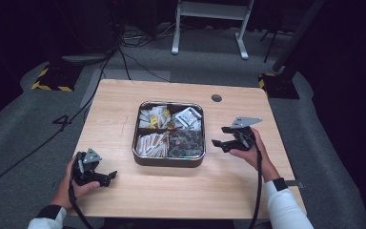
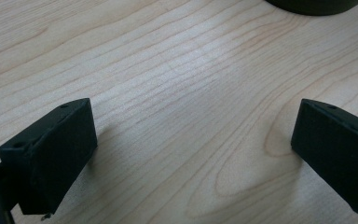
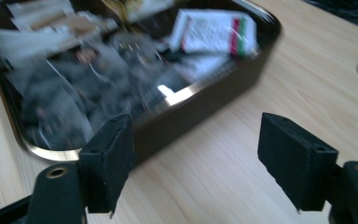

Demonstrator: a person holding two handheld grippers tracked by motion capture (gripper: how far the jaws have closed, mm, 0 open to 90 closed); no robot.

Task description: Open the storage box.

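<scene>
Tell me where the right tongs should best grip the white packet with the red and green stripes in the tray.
Probably its upturned edge, coming from above: the white packet lies atop the others in the far right compartment, close to the tray wall. The right tongs stand open outside it.

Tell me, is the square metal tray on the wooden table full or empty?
Full. The square metal tray has four compartments, and each holds small packets; the right gripper view shows them piled up to the rim.

Grey carpet floor [image 1: 24,124], dark surroundings
</scene>
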